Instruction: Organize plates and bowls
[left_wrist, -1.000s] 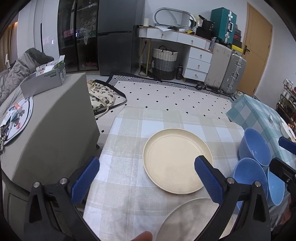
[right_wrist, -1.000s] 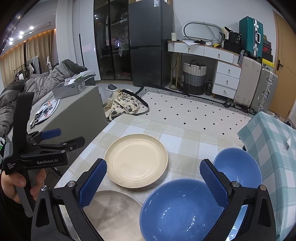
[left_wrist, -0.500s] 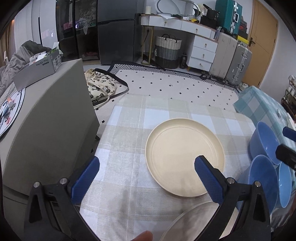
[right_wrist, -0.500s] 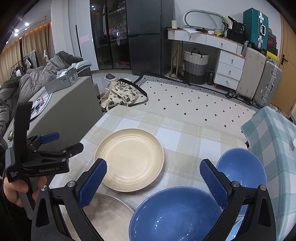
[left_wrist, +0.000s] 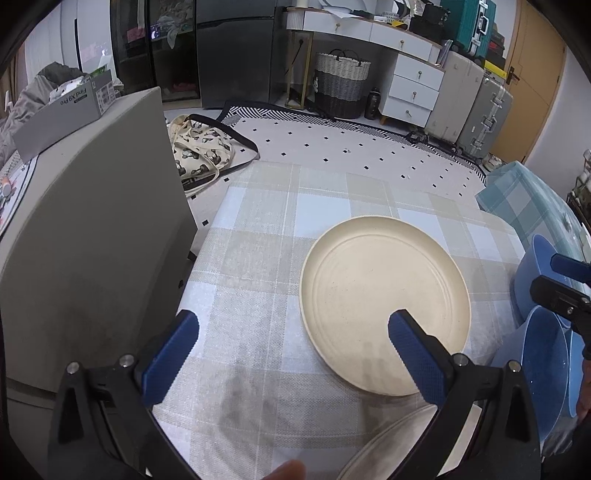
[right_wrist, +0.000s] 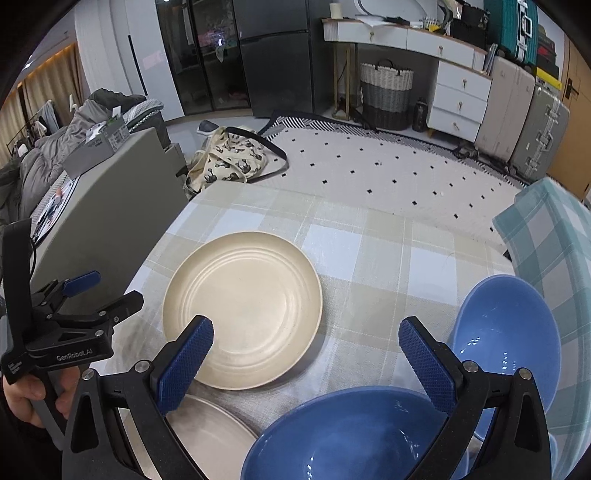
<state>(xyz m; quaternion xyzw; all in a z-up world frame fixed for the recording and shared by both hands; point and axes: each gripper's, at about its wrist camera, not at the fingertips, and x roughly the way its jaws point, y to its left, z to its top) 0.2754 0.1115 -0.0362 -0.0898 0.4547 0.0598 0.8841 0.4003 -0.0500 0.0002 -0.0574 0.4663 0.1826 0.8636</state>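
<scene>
Nothing stacked yet. Cream plate (right_wrist: 242, 308) lying flat on checked cloth (right_wrist: 369, 251), alone and ungripped. Second plate (right_wrist: 210, 432) at near edge, partly hidden under the rigs, apart from the first. Near bowl (right_wrist: 351, 439) and far bowl (right_wrist: 509, 332) upright to the right, side by side, not nested (whether rims touch cannot be told; a possible third blue rim shows in the left view). Left gripper (left_wrist: 291, 339) spread wide, empty, poised low over cloth with one finger overlapping the cream plate's near rim. Right gripper (right_wrist: 306, 347) likewise spread, empty, above the near bowl. Judged: task at its opening; both plates still to be stacked, bowls still to be nested.
</scene>
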